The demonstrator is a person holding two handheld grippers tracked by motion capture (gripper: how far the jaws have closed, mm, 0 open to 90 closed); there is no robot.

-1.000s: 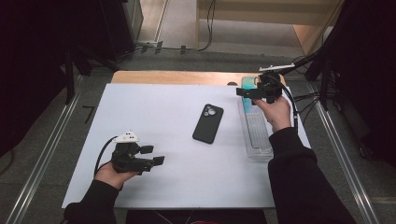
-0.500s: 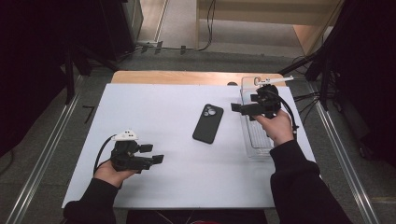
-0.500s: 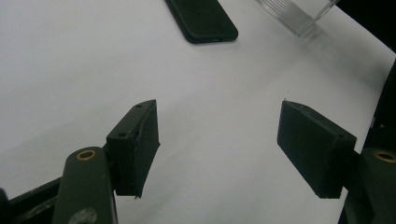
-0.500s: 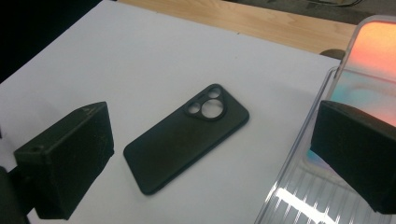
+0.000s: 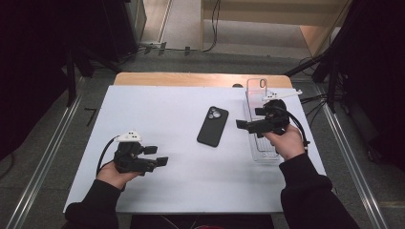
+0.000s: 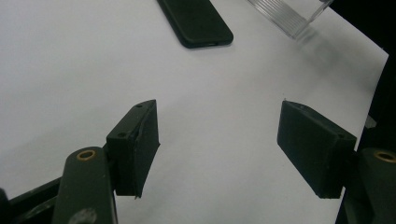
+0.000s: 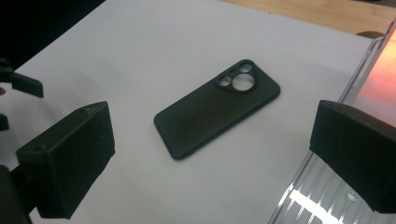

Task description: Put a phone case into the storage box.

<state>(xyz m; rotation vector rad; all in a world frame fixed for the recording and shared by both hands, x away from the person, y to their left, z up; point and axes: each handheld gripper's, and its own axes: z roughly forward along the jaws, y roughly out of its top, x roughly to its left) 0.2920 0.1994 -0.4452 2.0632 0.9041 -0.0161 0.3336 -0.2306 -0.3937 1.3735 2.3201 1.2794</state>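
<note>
Right gripper view: phone case (image 7: 217,111) looks light, bendy; best pinched by long edges, right gripper (image 7: 224,163) spread wide, empty.

A black phone case (image 5: 213,126) lies flat, camera cutouts facing up, mid-desk, just beside a clear plastic tray (image 5: 255,98).

The high view looked forward and down from above the person's side, taking in the whole white tabletop (image 5: 181,191). The left gripper view sat low and close over that surface, facing across it toward the matte black phone case (image 6: 196,21) and the clear ribbed plastic tray (image 6: 285,11). The right gripper view faced the same phone case (image 7: 217,109) from the tray's side. All three views shared it.
</note>
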